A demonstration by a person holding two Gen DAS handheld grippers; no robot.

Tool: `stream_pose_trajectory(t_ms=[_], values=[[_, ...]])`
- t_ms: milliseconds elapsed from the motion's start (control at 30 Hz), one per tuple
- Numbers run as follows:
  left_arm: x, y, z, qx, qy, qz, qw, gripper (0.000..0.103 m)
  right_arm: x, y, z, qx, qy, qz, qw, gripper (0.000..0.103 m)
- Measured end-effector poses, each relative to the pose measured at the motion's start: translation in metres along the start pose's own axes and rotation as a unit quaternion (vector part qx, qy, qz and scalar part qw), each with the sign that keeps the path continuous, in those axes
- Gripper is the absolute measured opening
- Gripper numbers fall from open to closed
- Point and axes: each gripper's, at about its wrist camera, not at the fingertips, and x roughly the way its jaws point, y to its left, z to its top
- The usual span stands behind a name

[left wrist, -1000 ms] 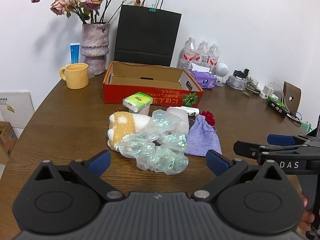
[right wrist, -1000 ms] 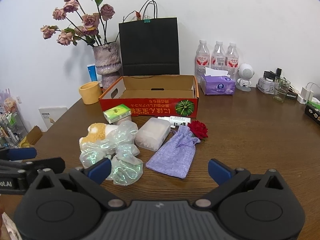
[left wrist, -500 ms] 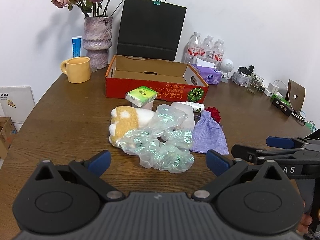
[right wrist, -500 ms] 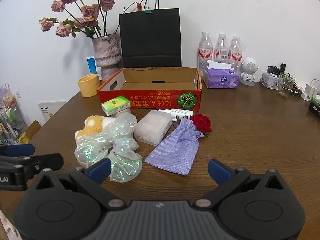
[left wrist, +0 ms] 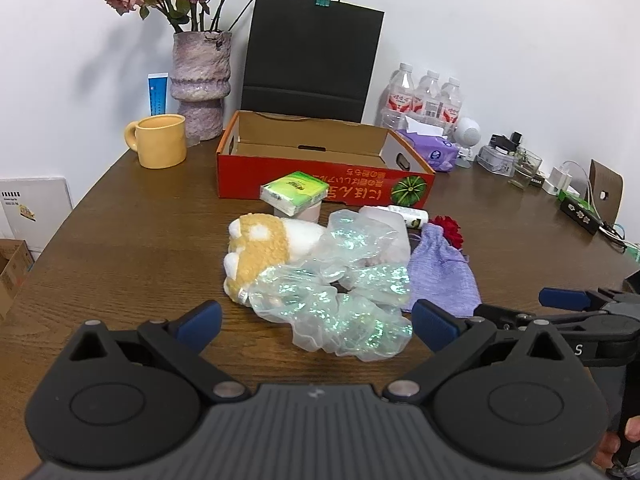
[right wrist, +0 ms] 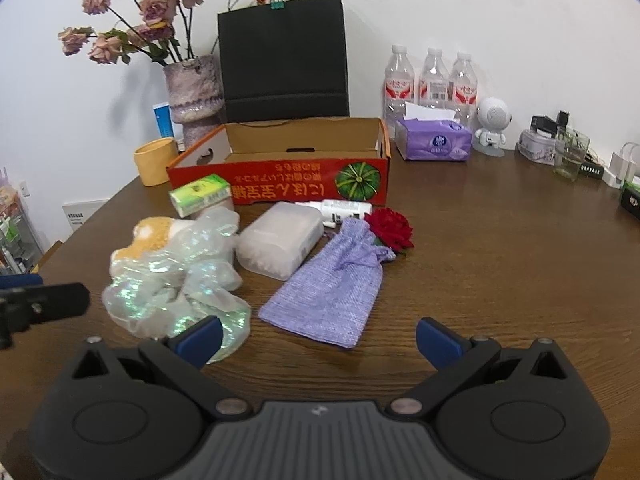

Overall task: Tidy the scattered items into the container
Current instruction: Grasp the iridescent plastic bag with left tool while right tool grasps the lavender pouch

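An open red cardboard box (left wrist: 320,188) (right wrist: 280,184) stands at the table's middle back, nothing visible inside. In front of it lie a green tissue pack (left wrist: 294,193) (right wrist: 200,194), a plush toy (left wrist: 260,248) (right wrist: 154,234), crumpled iridescent wrap (left wrist: 340,304) (right wrist: 176,284), a frosted plastic case (right wrist: 280,240), a small white bottle (right wrist: 344,210), a red rose (right wrist: 390,230) and a lilac drawstring pouch (left wrist: 440,276) (right wrist: 332,284). My left gripper (left wrist: 316,322) is open, just short of the wrap. My right gripper (right wrist: 318,338) is open, near the pouch's lower edge.
Behind the box stand a black paper bag (left wrist: 312,56), a vase of dried roses (left wrist: 200,84), a yellow mug (left wrist: 160,146), water bottles (right wrist: 434,80), a purple tissue box (right wrist: 434,142) and a white figurine (right wrist: 494,124). Chargers and a glass (right wrist: 570,156) crowd the right edge.
Both grippers have moved forward and lower toward the pile of items. The items on the table have not moved, and both grippers remain open.
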Motion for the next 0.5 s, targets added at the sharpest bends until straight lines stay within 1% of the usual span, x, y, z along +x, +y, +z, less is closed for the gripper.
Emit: stream_pose_trajectory(t_ms=[100, 267, 400, 500], values=[[0.008, 0.003, -0.001, -0.003, -0.002, 0.003, 1.0, 0.103, 0.012, -0.007, -0.005, 0.0, -0.005, 0.0, 1.0, 0.103], [0.024, 0.008, -0.005, -0.01, -0.013, 0.025, 0.9995, 0.103, 0.03, -0.017, -0.008, 0.001, -0.003, -0.009, 1.0, 0.103], [0.039, 0.012, -0.007, -0.019, -0.004, 0.039, 0.9991, 0.103, 0.041, -0.023, -0.009, 0.0, -0.016, -0.018, 1.0, 0.103], [0.049, 0.013, -0.01, -0.022, -0.002, 0.041, 0.9989, 0.103, 0.05, -0.026, -0.008, -0.004, -0.024, -0.029, 0.999, 0.103]])
